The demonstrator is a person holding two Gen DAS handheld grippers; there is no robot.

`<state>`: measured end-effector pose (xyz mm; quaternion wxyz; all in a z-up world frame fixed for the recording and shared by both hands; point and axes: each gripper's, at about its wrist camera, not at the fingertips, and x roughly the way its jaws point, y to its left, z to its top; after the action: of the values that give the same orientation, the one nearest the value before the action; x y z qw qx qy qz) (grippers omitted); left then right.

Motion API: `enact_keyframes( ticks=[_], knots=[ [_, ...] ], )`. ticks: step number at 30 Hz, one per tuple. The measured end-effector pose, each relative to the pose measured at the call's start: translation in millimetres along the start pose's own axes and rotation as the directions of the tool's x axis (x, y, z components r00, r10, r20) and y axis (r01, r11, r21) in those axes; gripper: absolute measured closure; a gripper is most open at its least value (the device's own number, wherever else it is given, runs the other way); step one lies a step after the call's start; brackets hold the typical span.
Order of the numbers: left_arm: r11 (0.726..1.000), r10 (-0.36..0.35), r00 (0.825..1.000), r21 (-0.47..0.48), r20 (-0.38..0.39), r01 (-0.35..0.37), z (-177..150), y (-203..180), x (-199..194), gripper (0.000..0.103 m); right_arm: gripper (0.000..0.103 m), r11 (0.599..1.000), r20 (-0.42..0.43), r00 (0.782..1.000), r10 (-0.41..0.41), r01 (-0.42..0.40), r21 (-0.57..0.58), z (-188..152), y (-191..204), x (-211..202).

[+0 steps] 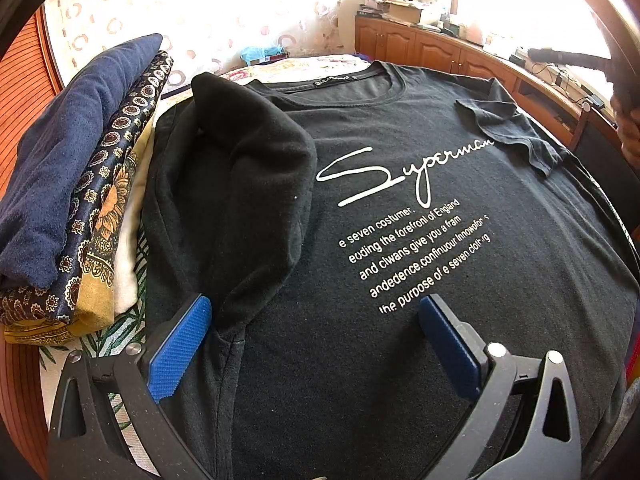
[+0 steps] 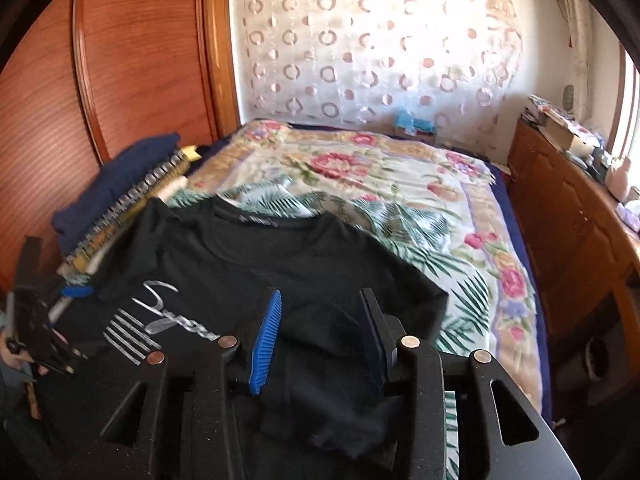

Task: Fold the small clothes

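A black T-shirt (image 1: 400,360) with white "Superman" lettering lies face up on the bed; it also shows in the right wrist view (image 2: 248,256). Its left sleeve (image 1: 248,184) is folded in over the chest, and its right sleeve (image 1: 516,136) is folded in too. My left gripper (image 1: 316,340) is open and empty, low over the shirt's lower left part, with the folded sleeve's end by its left finger. My right gripper (image 2: 320,336) is open and empty above the shirt's right side. The left gripper also appears in the right wrist view (image 2: 44,332), at the far left.
A stack of folded clothes (image 1: 76,200) sits left of the shirt, navy on top; it also shows in the right wrist view (image 2: 120,192). A floral bedspread (image 2: 400,184) covers the bed. A wooden wardrobe (image 2: 120,60) stands left, a wooden cabinet (image 2: 568,216) right.
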<state>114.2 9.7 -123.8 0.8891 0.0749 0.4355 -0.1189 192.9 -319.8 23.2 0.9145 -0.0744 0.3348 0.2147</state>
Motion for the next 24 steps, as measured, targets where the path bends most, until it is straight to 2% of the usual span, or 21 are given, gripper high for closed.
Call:
enact_keyframes(
  ticks=[9, 12, 22, 23, 24],
  knots=[
    [1.0, 0.0, 1.0, 0.0, 0.0, 0.0, 0.0, 0.1, 0.0, 0.0, 0.062, 0.996, -0.116, 0.992, -0.052, 0.061, 0.068, -15.7, -24.1, 54.5],
    [1.0, 0.0, 1.0, 0.0, 0.0, 0.0, 0.1, 0.1, 0.1, 0.0, 0.062, 0.995, -0.133, 0.988, -0.075, 0.083, 0.06, -6.3, -20.9, 73.6],
    [1.0, 0.0, 1.0, -0.001, 0.0, 0.0, 0.1, 0.4, 0.2, 0.0, 0.062, 0.988, -0.179, 0.979, -0.1, 0.119, 0.096, 8.3, -19.9, 88.3],
    [1.0, 0.0, 1.0, 0.0, 0.0, 0.0, -0.1, 0.1, 0.0, 0.0, 0.064, 0.989, -0.168, 0.98, -0.102, 0.118, 0.091, 11.7, -17.7, 89.2],
    [1.0, 0.0, 1.0, 0.0, 0.0, 0.0, 0.0, 0.4, 0.2, 0.0, 0.084, 0.99, -0.156, 0.983, -0.1, 0.114, 0.081, 14.3, -15.9, 88.3]
  ],
)
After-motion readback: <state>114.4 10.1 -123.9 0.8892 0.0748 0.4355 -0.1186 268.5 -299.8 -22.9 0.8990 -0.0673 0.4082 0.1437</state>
